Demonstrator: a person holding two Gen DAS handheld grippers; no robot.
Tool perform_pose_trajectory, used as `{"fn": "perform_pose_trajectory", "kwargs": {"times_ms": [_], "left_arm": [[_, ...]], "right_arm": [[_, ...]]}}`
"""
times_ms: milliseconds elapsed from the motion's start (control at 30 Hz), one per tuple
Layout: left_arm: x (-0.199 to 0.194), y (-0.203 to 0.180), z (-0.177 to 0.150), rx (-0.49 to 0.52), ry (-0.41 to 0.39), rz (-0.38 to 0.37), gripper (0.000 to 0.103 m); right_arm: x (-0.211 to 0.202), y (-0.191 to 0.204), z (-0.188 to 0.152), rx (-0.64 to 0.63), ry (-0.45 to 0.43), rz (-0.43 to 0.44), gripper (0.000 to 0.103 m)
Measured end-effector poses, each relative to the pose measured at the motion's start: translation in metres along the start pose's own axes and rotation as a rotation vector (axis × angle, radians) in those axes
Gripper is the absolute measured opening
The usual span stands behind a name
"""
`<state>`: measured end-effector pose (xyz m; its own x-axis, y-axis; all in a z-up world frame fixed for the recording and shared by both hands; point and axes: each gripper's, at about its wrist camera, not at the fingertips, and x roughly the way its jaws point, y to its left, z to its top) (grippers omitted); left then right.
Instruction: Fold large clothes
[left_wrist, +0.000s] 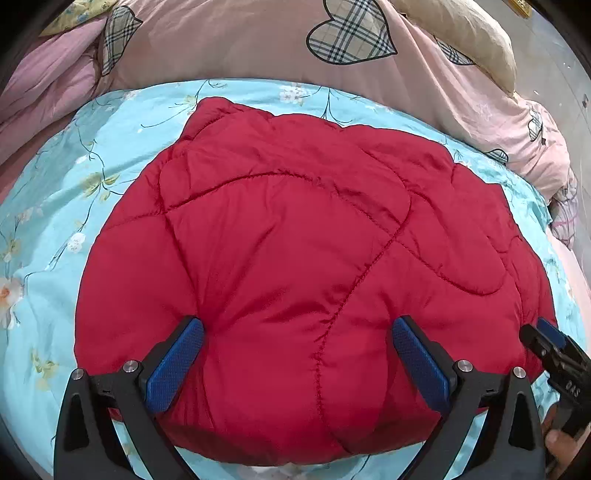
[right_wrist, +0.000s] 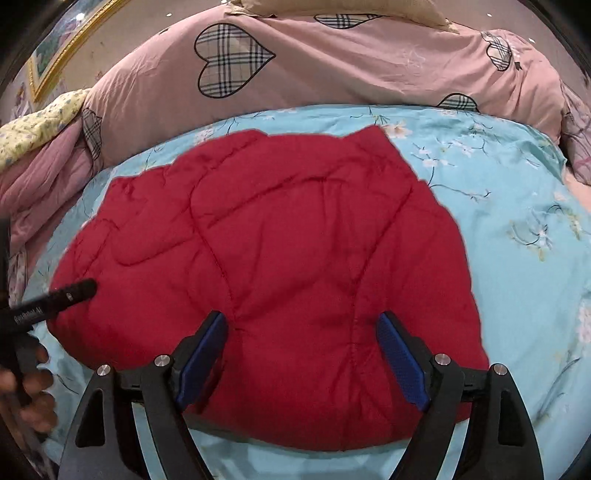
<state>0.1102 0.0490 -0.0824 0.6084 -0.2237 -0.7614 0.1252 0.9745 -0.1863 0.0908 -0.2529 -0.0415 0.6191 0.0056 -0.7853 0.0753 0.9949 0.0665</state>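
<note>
A red quilted jacket lies folded into a rounded bundle on the light blue floral bedsheet. It also shows in the right wrist view. My left gripper is open, its blue pads pressing down on the jacket's near part. My right gripper is open too, fingers spread over the jacket's near edge. The right gripper shows at the right edge of the left wrist view; the left gripper's finger shows at the left of the right wrist view.
A pink duvet with plaid hearts is bunched along the far side of the bed. A beige pillow lies behind it. A yellow floral quilt sits at the far left. Bare sheet lies right of the jacket.
</note>
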Motion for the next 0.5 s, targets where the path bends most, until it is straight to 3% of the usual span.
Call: {"fn": "perform_pose_trajectory", "kwargs": {"times_ms": [267,367,500], "left_arm": [[0.001,-0.004,0.001,0.023,0.015,0.015,0.103],[-0.01,-0.009,-0.002,0.015,0.0,0.039,0.102],[-0.026,-0.027,-0.014,0.081,-0.012,0.092,0.102]], "right_arm": [[0.017,-0.009,0.01,0.033,0.018,-0.008,0.09],[0.016,-0.007,0.004,0.029,0.005,-0.008,0.09],[0.015,-0.007,0.003,0.024,0.003,-0.011,0.09]]}}
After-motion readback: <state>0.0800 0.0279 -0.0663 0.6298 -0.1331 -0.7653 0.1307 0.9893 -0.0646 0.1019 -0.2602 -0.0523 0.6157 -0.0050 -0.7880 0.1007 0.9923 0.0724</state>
